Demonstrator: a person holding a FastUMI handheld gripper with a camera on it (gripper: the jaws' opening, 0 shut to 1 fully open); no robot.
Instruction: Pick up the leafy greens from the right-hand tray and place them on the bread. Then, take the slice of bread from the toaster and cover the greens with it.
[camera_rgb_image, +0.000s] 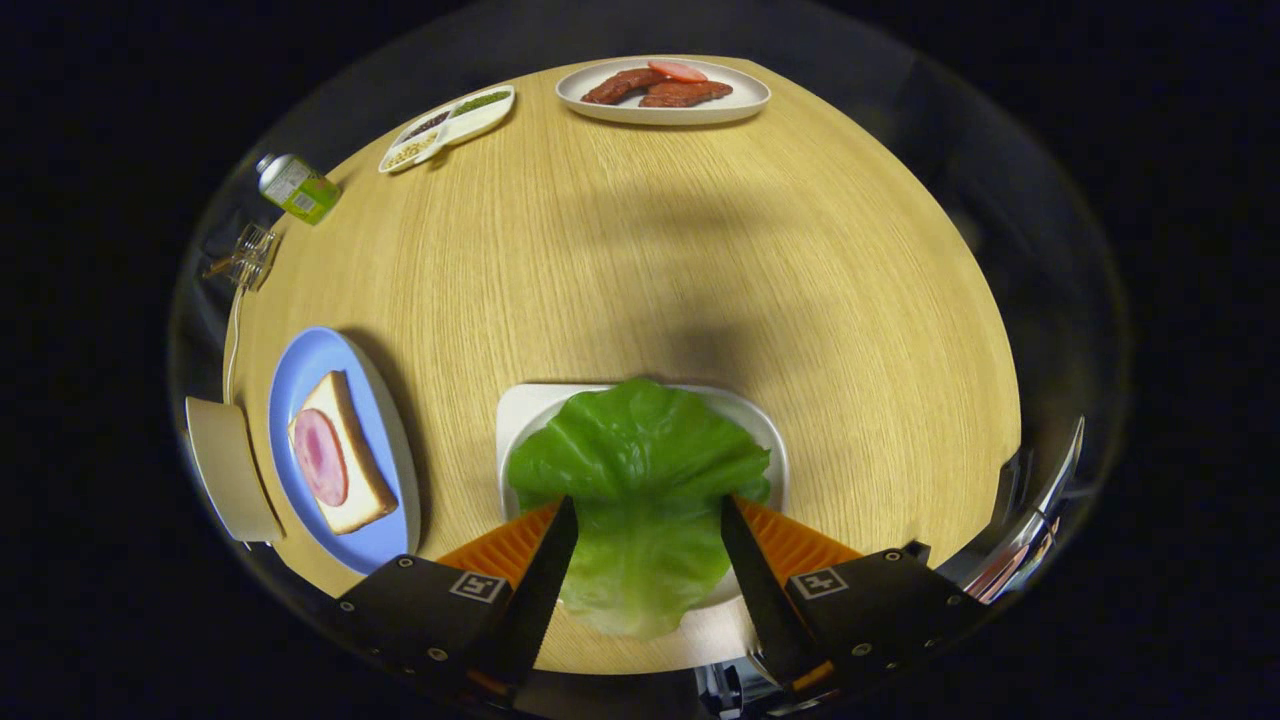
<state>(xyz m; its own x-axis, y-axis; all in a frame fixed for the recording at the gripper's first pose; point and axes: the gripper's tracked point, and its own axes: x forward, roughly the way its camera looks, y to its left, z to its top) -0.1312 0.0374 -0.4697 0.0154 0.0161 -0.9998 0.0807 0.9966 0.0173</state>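
A light wooden table (700, 250) stands amid dark surroundings, softly shadowed.

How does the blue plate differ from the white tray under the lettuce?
The blue plate is round and carries a bread slice topped with ham; the white tray is squarish and holds a lettuce leaf. The tray lies between the open gripper's fingers, the plate off to their left. Both sit flat on the wooden table.

No text can be read; the print on the small green bottle (297, 187) is too blurred.
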